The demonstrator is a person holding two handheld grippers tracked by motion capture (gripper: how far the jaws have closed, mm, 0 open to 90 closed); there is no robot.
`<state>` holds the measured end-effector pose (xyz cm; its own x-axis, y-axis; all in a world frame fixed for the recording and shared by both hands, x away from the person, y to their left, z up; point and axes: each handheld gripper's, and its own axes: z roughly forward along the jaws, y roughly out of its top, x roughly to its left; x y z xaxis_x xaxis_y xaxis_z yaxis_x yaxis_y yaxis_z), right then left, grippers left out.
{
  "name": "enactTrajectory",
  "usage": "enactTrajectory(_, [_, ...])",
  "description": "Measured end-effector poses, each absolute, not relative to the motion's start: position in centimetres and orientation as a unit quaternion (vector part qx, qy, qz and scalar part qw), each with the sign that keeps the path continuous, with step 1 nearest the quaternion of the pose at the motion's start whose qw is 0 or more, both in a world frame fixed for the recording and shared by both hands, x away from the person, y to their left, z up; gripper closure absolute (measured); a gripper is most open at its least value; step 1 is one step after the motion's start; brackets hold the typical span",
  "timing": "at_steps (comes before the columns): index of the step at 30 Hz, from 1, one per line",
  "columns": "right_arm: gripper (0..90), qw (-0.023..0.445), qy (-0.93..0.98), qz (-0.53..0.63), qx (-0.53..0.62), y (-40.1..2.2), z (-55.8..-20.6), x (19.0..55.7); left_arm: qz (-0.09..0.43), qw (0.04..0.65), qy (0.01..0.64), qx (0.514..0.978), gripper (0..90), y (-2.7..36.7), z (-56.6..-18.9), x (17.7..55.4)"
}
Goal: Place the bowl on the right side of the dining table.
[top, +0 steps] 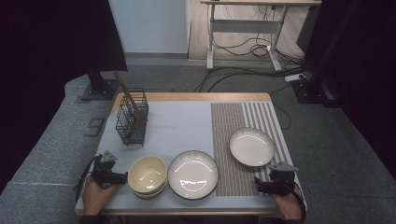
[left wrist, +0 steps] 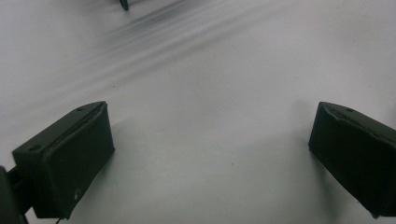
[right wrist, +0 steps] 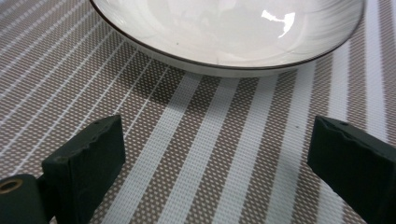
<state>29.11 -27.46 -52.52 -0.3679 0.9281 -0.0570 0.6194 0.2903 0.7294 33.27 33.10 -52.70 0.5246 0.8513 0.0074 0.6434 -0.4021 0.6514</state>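
My left gripper [top: 112,176] rests at the table's near left edge, held in a hand, just left of the stacked cream bowls [top: 147,175]. Its jaws stand wide open [left wrist: 210,121] over bare pale mat. My right gripper [top: 271,183] sits at the near right on the striped placemat [top: 233,121]. It is open [right wrist: 217,135] with nothing between its fingers. Just ahead of it lies a white plate [top: 251,146] with a thin dark rim [right wrist: 224,28]. A larger dark-rimmed plate [top: 193,173] lies at the front middle, between the bowls and the placemat.
A black wire basket [top: 131,116] holding a wooden stick stands at the back left of the table. Its dark foot [left wrist: 123,4] shows at the top of the left gripper view. The pale mat [top: 182,126] covers the table's middle. A desk and cables stand beyond the table.
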Motion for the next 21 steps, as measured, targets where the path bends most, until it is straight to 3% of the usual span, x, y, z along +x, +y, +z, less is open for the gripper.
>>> enactTrajectory(12, [6.4, 0.246, 0.767, 0.333, 0.49, -27.3, -50.5, 27.6, 0.173, 0.302, 0.456, 0.819, 0.0, 33.1, -52.7, 33.3])
enactTrajectory(21, [0.9, 0.233, 0.784, 0.338, 0.465, -25.8, -49.5, 27.7, 0.173, 0.302, 0.456, 0.819, 0.0, 33.1, -52.7, 33.3])
